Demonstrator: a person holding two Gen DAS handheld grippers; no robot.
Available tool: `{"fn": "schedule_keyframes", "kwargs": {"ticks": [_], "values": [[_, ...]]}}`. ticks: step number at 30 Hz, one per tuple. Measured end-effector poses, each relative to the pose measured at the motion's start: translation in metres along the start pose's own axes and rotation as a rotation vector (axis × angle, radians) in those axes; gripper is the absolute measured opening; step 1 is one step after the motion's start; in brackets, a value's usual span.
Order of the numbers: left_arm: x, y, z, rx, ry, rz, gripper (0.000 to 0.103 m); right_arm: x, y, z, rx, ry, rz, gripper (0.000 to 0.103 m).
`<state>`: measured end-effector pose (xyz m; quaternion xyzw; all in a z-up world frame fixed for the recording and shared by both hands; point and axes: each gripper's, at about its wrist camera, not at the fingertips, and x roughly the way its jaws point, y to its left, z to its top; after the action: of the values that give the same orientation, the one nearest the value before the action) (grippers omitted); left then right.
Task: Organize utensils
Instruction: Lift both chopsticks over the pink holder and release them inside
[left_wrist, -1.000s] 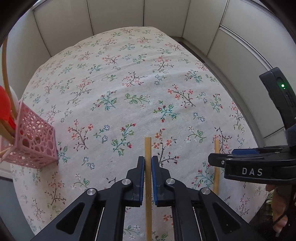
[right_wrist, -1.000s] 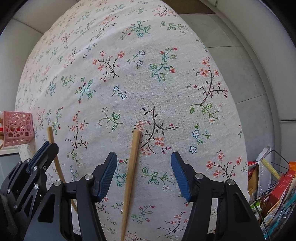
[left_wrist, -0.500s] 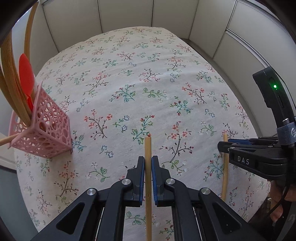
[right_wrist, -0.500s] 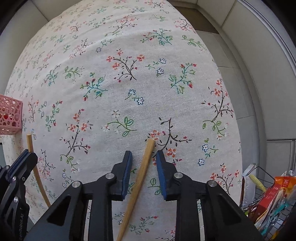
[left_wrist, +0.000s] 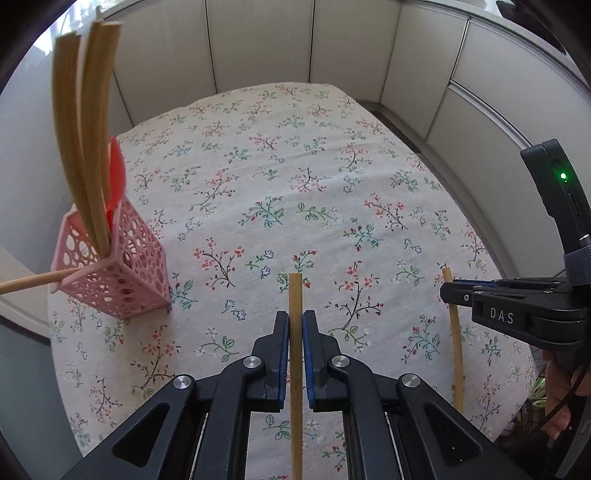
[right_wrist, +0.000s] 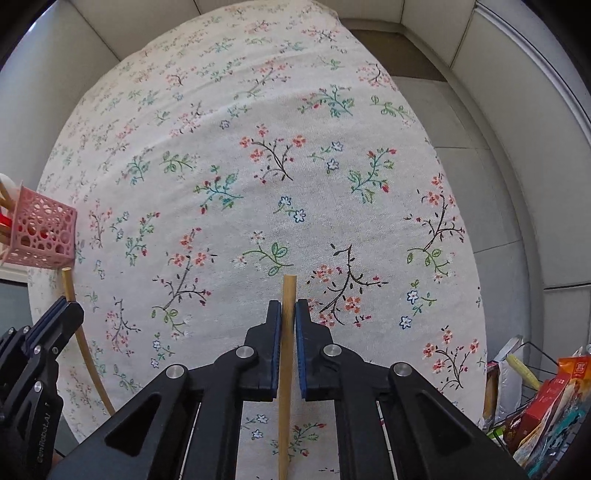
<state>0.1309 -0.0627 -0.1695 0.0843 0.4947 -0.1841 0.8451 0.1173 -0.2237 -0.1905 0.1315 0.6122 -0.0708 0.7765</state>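
Observation:
My left gripper (left_wrist: 295, 325) is shut on a bamboo chopstick (left_wrist: 296, 295) that points forward above the floral tablecloth. My right gripper (right_wrist: 286, 314) is shut on a second wooden chopstick (right_wrist: 287, 291). In the left wrist view the right gripper (left_wrist: 448, 291) shows at the right edge, holding its chopstick (left_wrist: 456, 347). In the right wrist view the left gripper (right_wrist: 64, 306) shows at the lower left with its chopstick (right_wrist: 83, 343). A pink perforated holder (left_wrist: 122, 269) stands at the left, holding bamboo utensils (left_wrist: 86, 129) and a red spoon (left_wrist: 116, 173); it also shows in the right wrist view (right_wrist: 40, 232).
A floral tablecloth (left_wrist: 295, 192) covers the table, with white cabinet panels (left_wrist: 258, 40) behind it. A wire basket with snack packets (right_wrist: 543, 402) sits beyond the table's right edge. A thin stick (left_wrist: 33, 282) pokes out of the holder to the left.
My right gripper closed from wide open onto its chopstick. Both grippers lifted and drew back from the cloth; the holder now shows further in from the left edge of the left wrist view.

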Motion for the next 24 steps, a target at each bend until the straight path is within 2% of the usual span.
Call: {"fn": "schedule_keyframes", "kwargs": {"ticks": [11,24], "values": [[-0.076,0.008,0.001,-0.015,-0.212,-0.001,0.007,-0.079,0.008,-0.011,-0.059,-0.223,0.083,0.007],[-0.16,0.016,0.002,-0.05,-0.467,0.004,0.007,-0.154,0.031,-0.025,-0.099,-0.494,0.168,0.007]]}}
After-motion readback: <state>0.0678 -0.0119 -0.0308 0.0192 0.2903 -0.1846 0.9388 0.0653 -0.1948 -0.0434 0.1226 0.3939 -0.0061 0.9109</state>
